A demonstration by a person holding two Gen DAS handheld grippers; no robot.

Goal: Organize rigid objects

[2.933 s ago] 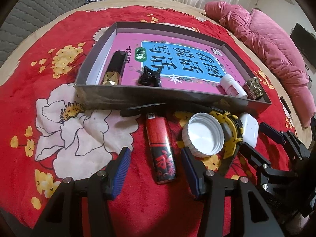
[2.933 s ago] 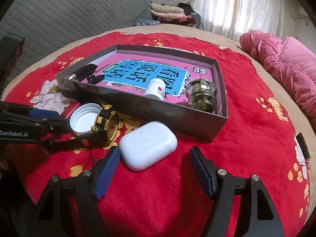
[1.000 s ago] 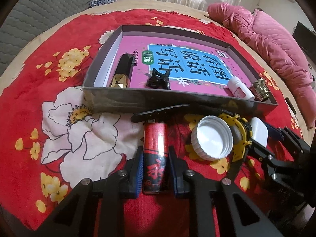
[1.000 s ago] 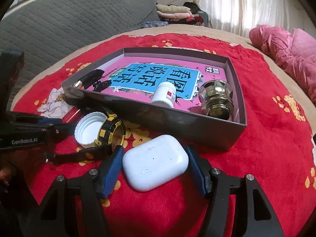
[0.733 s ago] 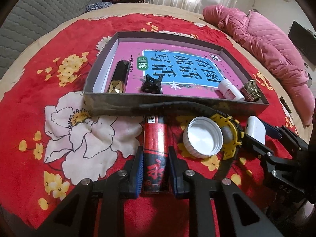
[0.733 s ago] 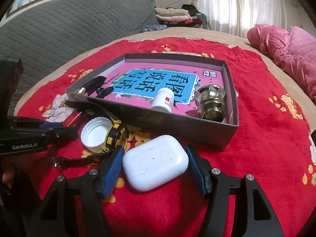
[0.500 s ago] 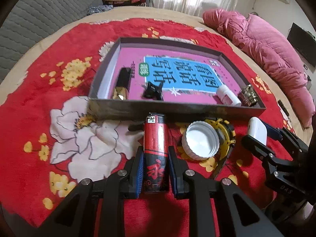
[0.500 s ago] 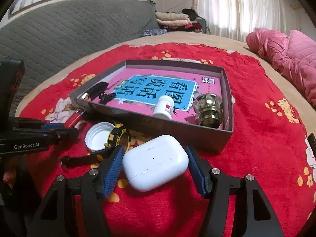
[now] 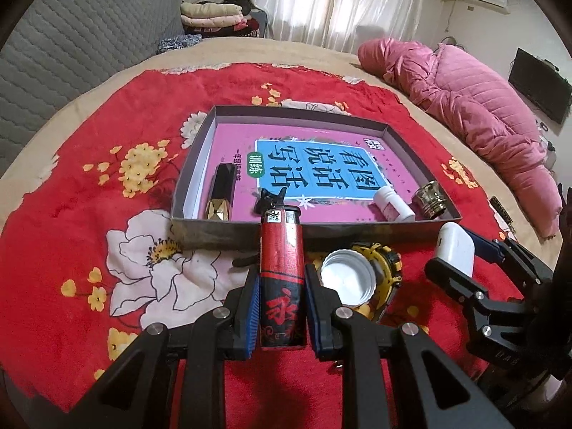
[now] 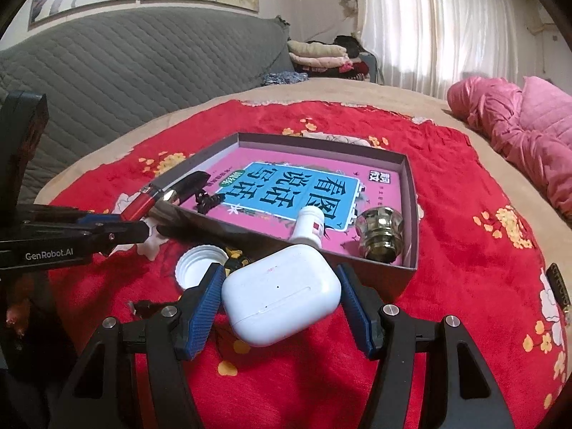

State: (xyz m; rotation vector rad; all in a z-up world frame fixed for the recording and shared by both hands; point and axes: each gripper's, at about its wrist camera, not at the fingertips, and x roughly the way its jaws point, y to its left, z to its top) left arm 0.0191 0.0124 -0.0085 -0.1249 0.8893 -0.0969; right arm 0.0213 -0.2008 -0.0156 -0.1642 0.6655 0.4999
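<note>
My left gripper (image 9: 280,296) is shut on a red and black lighter (image 9: 281,275) and holds it lifted above the red floral blanket, its top near the front wall of the grey box (image 9: 357,230). My right gripper (image 10: 280,296) is shut on a white earbud case (image 10: 280,293), also lifted in front of the box (image 10: 371,273). The case shows in the left wrist view (image 9: 455,250) and the lighter in the right wrist view (image 10: 141,203). A white cap (image 9: 348,282) and a yellow-black watch (image 9: 384,262) lie on the blanket before the box.
Inside the box lie a black and gold lipstick (image 9: 221,196), a black clip (image 9: 270,196), a small white bottle (image 9: 391,205) and a brass knob (image 9: 430,202) on a pink book. A pink quilt (image 9: 464,96) lies far right; a grey headboard (image 10: 125,68) stands behind.
Both grippers closed on their objects and then rose from the blanket, the left with the lighter, the right with the earbud case. The cap and watch stayed on the blanket.
</note>
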